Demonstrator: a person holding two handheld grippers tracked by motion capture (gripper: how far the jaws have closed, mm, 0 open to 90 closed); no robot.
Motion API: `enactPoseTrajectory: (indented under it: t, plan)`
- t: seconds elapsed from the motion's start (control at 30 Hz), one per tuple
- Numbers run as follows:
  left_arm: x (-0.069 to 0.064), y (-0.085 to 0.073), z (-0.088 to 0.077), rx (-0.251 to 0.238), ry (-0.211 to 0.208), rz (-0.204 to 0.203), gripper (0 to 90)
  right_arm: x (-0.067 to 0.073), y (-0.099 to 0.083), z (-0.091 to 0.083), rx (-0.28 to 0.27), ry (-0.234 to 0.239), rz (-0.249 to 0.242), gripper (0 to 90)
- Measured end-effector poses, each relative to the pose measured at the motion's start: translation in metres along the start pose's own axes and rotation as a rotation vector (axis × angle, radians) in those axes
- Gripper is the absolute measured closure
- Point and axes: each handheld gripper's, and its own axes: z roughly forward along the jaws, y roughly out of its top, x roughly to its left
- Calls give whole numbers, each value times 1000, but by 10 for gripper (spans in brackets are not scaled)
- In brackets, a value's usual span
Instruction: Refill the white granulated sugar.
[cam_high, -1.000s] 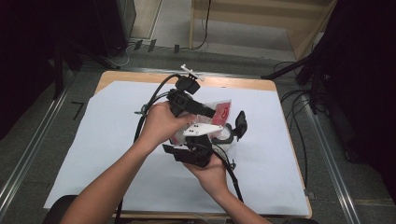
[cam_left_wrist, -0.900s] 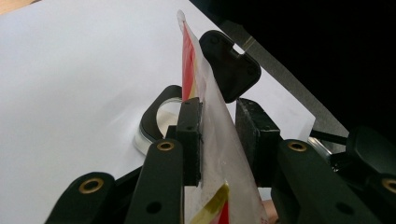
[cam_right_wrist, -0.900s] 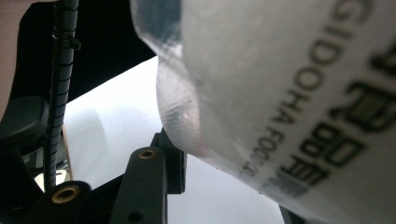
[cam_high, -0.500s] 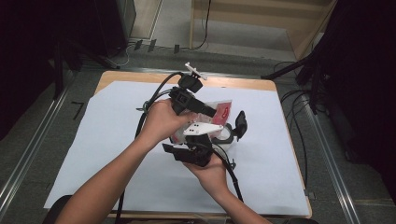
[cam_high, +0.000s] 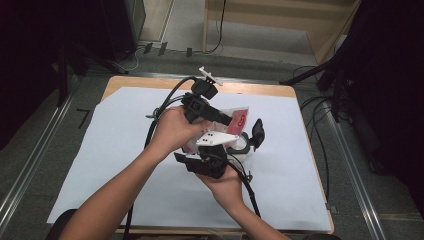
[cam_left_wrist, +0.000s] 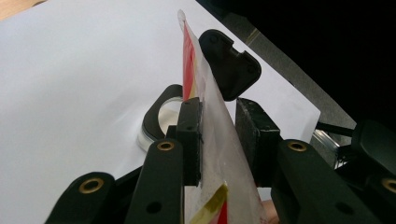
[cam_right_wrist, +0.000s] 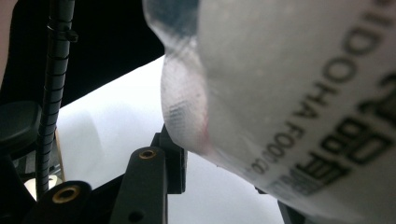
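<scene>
1. Plastic pouch (cam_high: 235, 120) sits above the middle of the table (cam_high: 270, 90), lifted off the white paper sheet (cam_high: 100, 150) and caught between the two grippers.
2. Lettering on the pouch runs sideways in the right gripper view, in dark print on a milky film (cam_right_wrist: 299, 93); "FOOD" can be made out, the rest is cut off or too blurred to read.
3. In the high view a red panel with a small white oval mark (cam_high: 241, 119) shows on the pouch; its words are too small to read.
4. Red and yellow stripes run along the pouch's edge (cam_left_wrist: 189, 70) in the left gripper view, where the film stands on edge.
5. What the pouch holds cannot be told; the film bulges slightly near the right gripper.
6. The left gripper (cam_left_wrist: 218, 135) has the pouch's thin edge between its pads; the near pad (cam_left_wrist: 190, 140) lies against the film, while the far pad seems to stand just clear, so a firm pinch cannot be confirmed.
7. The right gripper (cam_high: 210, 160), held from below by the right hand (cam_high: 227, 182), has the pouch over its jaws; whether they press on it cannot be told.
8. A round black-rimmed container (cam_left_wrist: 161, 119) with a pale inside lies on the paper beyond the pouch, and a black lid-like piece (cam_left_wrist: 231, 65) stands beside it.
</scene>
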Motion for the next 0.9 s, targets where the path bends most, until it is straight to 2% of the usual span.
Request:
enactPoseTrajectory:
  t: [0.33, 0.47, 0.8, 0.9]
  plan:
    - [-1, -3, 0, -5, -1, 1, 722, 1, -2, 1, 6, -6, -13, 640]
    - [0, -4, 0, 10, 9, 6, 723, 1, -4, 3, 7, -9, -16, 639]
    - [5, -17, -4, -16, -21, -30, 720, 5, -9, 8, 35, -17, -40, 638]
    - [5, -18, -5, -5, -18, -31, 718, 6, -11, 9, 38, -18, -45, 637]
